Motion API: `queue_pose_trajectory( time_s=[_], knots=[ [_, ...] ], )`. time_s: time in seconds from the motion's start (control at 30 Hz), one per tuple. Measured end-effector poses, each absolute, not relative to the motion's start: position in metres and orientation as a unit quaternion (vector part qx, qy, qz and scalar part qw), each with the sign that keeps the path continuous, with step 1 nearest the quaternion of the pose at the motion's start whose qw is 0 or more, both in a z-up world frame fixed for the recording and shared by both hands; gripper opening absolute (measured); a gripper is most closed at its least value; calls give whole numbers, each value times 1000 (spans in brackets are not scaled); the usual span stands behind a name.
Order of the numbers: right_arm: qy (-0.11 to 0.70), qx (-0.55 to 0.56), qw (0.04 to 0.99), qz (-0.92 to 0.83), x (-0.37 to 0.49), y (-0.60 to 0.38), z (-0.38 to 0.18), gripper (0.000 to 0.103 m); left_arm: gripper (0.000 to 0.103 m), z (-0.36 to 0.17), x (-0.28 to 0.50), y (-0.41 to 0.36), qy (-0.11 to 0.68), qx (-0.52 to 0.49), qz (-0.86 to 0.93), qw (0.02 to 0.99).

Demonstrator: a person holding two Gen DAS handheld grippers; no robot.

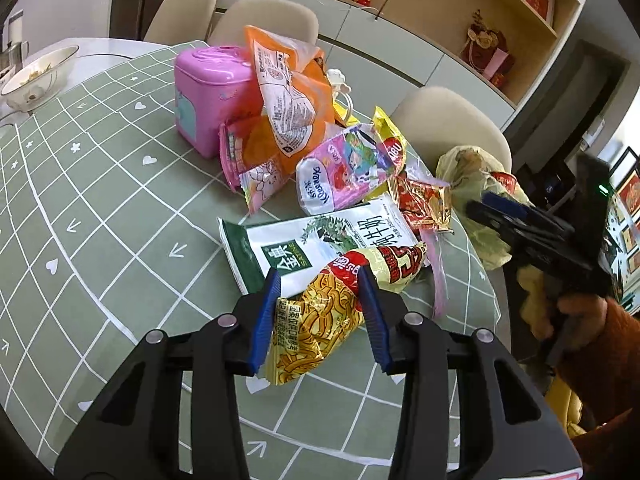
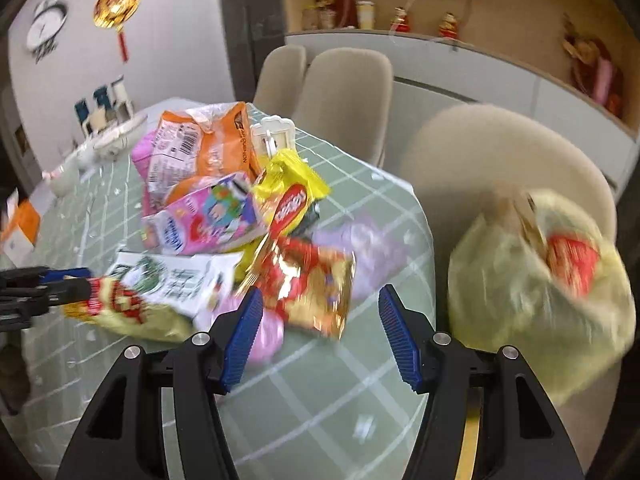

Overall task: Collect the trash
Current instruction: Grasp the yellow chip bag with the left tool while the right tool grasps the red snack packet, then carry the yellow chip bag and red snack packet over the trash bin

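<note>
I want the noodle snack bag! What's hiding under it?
The yellow noodle bag, pinched by the left gripper, lies over a white and green milk pouch and the green checked tablecloth. Whatever lies beneath the overlap is covered.

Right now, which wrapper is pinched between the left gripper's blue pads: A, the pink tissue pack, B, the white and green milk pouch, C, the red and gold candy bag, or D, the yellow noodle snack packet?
D: in the left wrist view the left gripper has its pads pressed on both sides of the yellow noodle snack packet.

Green grid-patterned table (image 1: 100, 200) — carrying a pink box (image 1: 204, 92), snack wrappers (image 1: 320, 184) and a bowl (image 1: 36, 76).
</note>
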State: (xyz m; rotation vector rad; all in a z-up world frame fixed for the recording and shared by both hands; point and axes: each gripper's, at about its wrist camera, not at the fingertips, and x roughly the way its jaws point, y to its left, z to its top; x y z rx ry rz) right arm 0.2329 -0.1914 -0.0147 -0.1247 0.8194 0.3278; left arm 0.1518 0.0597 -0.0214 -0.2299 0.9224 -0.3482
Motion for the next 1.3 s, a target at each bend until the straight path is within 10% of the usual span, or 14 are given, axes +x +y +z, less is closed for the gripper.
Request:
queue_pose_trajectory(
  time_s=[0.33,0.67,1.3],
  knots=[
    [470,-82,838,263,290,-173,-50,50,39,-27,146,55,460,-113,-162,866],
    [482,-43,834,264,234,-200,-41,10,40,-30,152,60,466,-106,-155,865],
    [418,25,898,133,156,-257,21,9,36,39,153,49,384,-106,-166,902]
  ],
)
